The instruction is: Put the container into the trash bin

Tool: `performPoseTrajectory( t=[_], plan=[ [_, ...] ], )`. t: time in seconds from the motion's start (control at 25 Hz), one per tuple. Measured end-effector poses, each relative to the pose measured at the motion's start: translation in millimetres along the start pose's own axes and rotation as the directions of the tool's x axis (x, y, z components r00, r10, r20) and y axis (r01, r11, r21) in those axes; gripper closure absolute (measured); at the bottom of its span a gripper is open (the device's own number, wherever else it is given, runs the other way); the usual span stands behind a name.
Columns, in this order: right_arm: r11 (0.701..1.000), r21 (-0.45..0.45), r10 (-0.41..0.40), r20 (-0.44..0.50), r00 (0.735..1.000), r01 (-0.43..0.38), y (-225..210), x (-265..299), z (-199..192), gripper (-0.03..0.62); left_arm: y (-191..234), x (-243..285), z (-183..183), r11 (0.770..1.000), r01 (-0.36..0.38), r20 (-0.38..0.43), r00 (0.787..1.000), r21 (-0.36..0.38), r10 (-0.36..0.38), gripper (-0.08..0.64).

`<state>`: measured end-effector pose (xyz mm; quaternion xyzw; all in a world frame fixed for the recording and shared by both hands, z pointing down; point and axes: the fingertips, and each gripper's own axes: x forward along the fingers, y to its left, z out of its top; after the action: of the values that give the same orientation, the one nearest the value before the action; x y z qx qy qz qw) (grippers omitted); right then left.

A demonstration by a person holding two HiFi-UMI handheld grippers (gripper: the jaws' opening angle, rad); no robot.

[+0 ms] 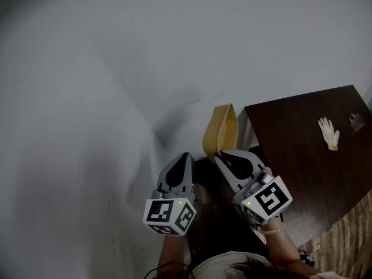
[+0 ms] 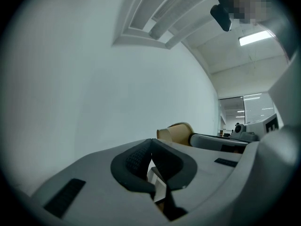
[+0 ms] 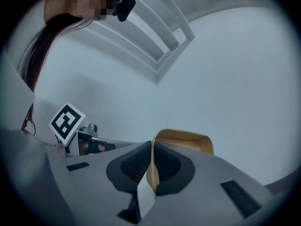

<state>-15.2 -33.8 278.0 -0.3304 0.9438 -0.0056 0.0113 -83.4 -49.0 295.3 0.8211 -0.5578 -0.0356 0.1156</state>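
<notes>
Tan container (image 1: 221,129) held in the air, left of the dark surface (image 1: 302,156), its wall clamped in my right gripper (image 1: 225,154). My left gripper (image 1: 184,157) is just beside it, jaws together, empty. A glove (image 1: 329,133) lies on the surface.

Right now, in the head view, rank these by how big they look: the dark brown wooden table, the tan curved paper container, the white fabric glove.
1. dark brown wooden table, by far the largest.
2. tan curved paper container, though it sits nearer the camera, which enlarges it.
3. white fabric glove, lying on the table.
</notes>
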Motion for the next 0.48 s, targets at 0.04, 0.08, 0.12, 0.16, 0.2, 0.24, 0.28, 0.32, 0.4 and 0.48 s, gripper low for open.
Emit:
performPoseTrajectory(
  t=[0.04, 0.08, 0.12, 0.16, 0.2, 0.24, 0.28, 0.32, 0.4, 0.48],
  plan=[
    [1.0, 0.0, 0.011, -0.005, 1.0, -0.011, -2.7, 1.5, -3.0, 0.568, 0.0, 2.9, -1.0, 1.0, -0.008, 0.005, 1.0, 0.004, 0.008, 0.54],
    [1.0, -0.001, 0.024, -0.006, 1.0, -0.024, -3.5, 1.0, -4.7, 0.568, -1.5, 3.5, -1.4, 1.0, -0.016, 0.011, 1.0, 0.01, 0.016, 0.54],
    [0.999, -0.003, 0.036, -0.007, 0.999, -0.036, -3.1, -0.6, -5.9, 0.569, -3.5, 2.7, -1.9, 1.0, -0.023, 0.018, 1.0, 0.016, 0.023, 0.54],
    [0.999, -0.005, 0.049, -0.008, 0.999, -0.049, -2.2, -2.5, -7.2, 0.569, -5.0, 1.6, -3.1, 0.999, -0.03, 0.027, 0.999, 0.019, 0.029, 0.54],
    [0.998, -0.008, 0.06, -0.009, 0.998, -0.06, -1.6, -3.8, -9.6, 0.569, -5.3, 1.2, -5.1, 0.999, -0.035, 0.036, 0.999, 0.02, 0.034, 0.54],
    [0.997, -0.011, 0.071, -0.011, 0.997, -0.071, -1.8, -4.0, -13.1, 0.569, -4.3, 2.1, -7.7, 0.999, -0.04, 0.045, 0.998, 0.018, 0.039, 0.54],
    [0.997, -0.014, 0.081, -0.01, 0.997, -0.081, -2.8, -3.0, -17.5, 0.569, -2.3, 4.1, -10.9, 0.999, -0.044, 0.051, 0.998, 0.015, 0.043, 0.54],
    [0.996, -0.017, 0.093, -0.005, 0.996, -0.093, -4.0, -1.0, -21.4, 0.569, 0.3, 6.9, -14.2, 0.999, -0.047, 0.056, 0.997, 0.013, 0.046, 0.54],
    [0.993, -0.017, 0.116, 0.005, 0.993, -0.116, -7.2, 4.0, -26.2, 0.569, 5.6, 13.9, -21.3, 0.999, -0.05, 0.063, 0.997, 0.018, 0.049, 0.54],
    [0.991, -0.007, 0.136, -0.006, 0.991, -0.136, -12.3, 8.4, -31.4, 0.569, 10.5, 21.7, -27.7, 0.998, -0.055, 0.061, 0.997, 0.022, 0.054, 0.54]
  ],
)
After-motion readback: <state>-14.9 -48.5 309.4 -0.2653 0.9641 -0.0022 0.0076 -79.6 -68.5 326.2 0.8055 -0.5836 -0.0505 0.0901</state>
